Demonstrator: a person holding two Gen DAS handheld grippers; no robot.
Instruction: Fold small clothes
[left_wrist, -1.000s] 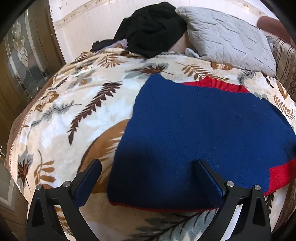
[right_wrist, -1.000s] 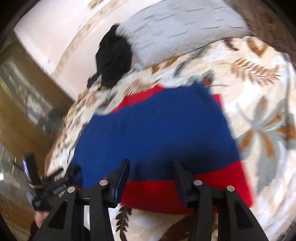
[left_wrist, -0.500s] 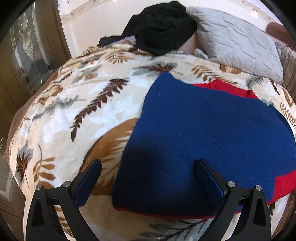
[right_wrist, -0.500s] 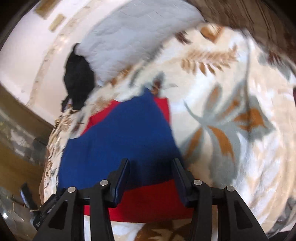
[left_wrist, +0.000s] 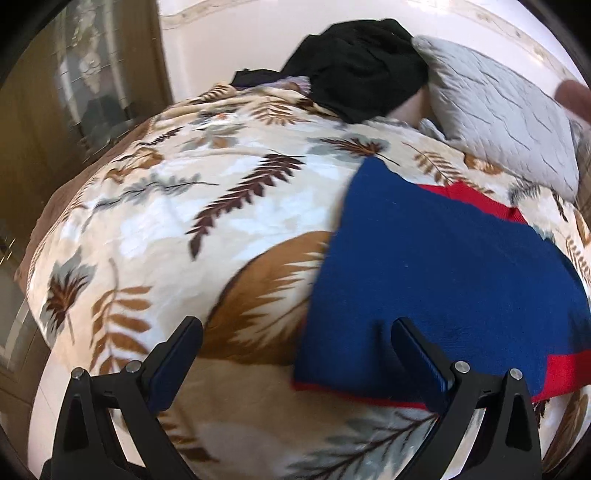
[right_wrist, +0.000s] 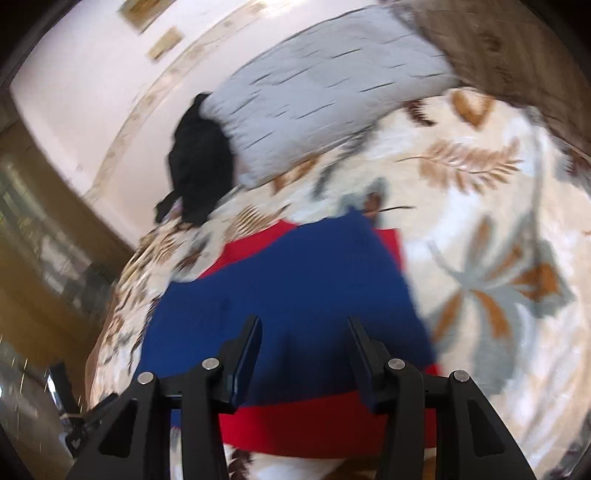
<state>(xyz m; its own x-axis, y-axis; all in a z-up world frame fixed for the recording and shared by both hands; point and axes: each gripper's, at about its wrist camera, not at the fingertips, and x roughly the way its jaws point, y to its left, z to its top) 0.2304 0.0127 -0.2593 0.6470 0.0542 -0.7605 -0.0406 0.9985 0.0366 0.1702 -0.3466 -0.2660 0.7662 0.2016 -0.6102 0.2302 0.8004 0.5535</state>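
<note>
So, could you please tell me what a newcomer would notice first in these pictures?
The blue and red knit garment lies flat on the leaf-patterned blanket. Beyond it a grey quilted pillow leans beside a heap of black clothing. Both the left gripper and right gripper hover open.

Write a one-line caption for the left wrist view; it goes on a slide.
Open left gripper above a folded blue-and-red sweater on a leaf-print blanket.
</note>
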